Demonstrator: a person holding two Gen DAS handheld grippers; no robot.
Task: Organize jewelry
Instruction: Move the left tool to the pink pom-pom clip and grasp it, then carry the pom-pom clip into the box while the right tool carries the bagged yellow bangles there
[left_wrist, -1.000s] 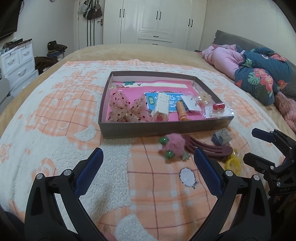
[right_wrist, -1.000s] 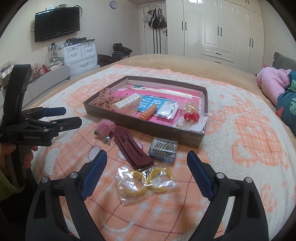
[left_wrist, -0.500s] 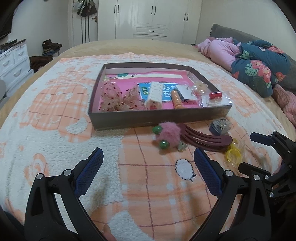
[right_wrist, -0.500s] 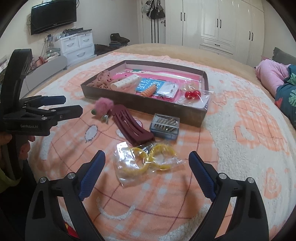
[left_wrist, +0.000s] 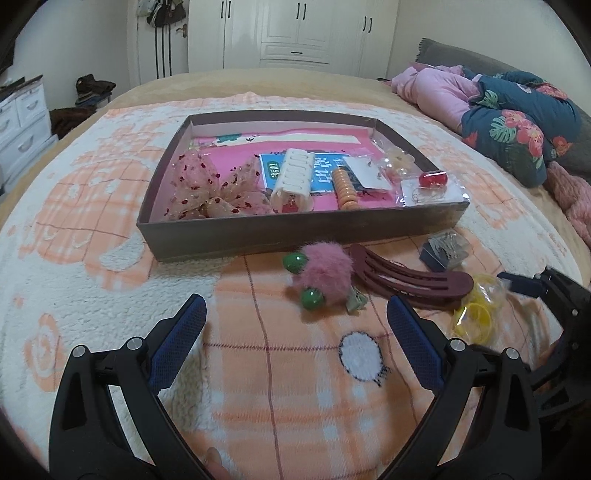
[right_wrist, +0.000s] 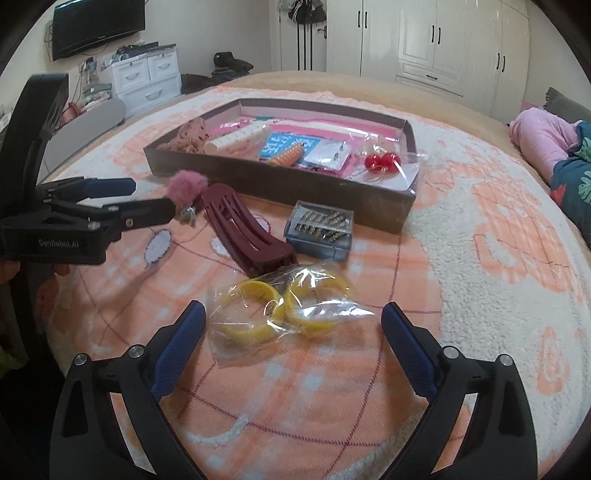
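A shallow brown box (left_wrist: 295, 230) (right_wrist: 266, 181) on the bed holds a pink bow (left_wrist: 214, 188), a white claw clip (left_wrist: 291, 181), an orange clip, earring cards and red beads (right_wrist: 382, 161). In front of it lie a pink pom-pom clip (left_wrist: 325, 273) (right_wrist: 186, 186), a maroon hair clip (left_wrist: 410, 278) (right_wrist: 243, 225), a small clear box of pins (right_wrist: 319, 229) (left_wrist: 445, 247) and a bag of yellow bangles (right_wrist: 288, 306) (left_wrist: 476, 314). My left gripper (left_wrist: 295, 328) is open and empty, short of the pom-pom. My right gripper (right_wrist: 291, 336) is open and empty, its fingers either side of the bangle bag's near end.
The bed has a fleecy orange-and-white blanket (left_wrist: 288, 387). Pink and floral bedding (left_wrist: 509, 114) is piled at the right. White drawers (right_wrist: 147, 79) and wardrobes (right_wrist: 436, 48) stand beyond the bed.
Both grippers have moved forward and lower toward the loose items. The right one has closed in on the bangle bag. Both stayed open.
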